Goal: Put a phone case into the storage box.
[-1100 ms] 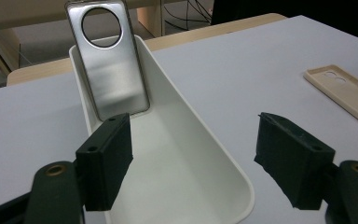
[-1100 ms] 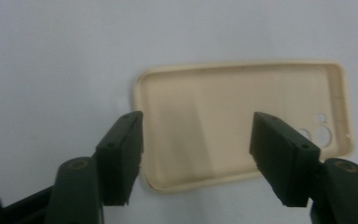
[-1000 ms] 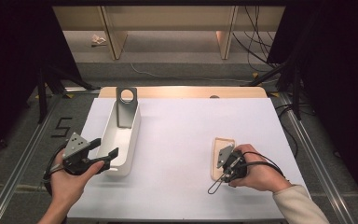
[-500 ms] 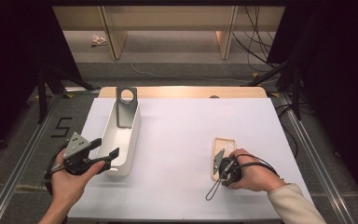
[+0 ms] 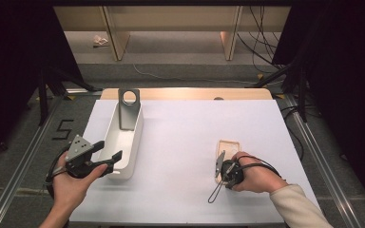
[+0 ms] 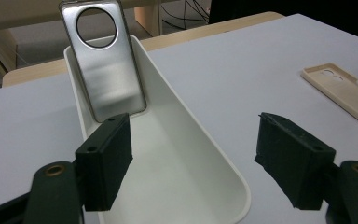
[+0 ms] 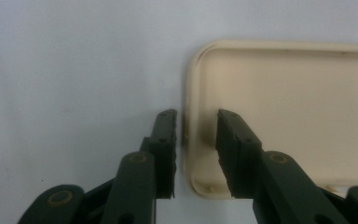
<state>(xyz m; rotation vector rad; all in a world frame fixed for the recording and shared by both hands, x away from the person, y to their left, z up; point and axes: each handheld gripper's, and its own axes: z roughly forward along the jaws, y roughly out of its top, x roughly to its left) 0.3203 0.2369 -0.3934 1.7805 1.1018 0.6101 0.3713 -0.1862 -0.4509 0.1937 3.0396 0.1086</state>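
Right gripper (image 7: 196, 154) straddling the near left rim of the beige case (image 7: 289, 116), jaws just closing, one outside the wall, one inside; pads not yet clearly pressing. Case flat on the counter (image 5: 180, 137), hollow side up, long axis running away from the gripper toward the far edge. Far nearer the right hand than the left. Left gripper (image 6: 196, 163) open, empty, poised over the near end of the tray (image 6: 168, 154), where a silver case (image 6: 107, 60) leans upright.

Bright lit table, dark surroundings, slightly soft focus.
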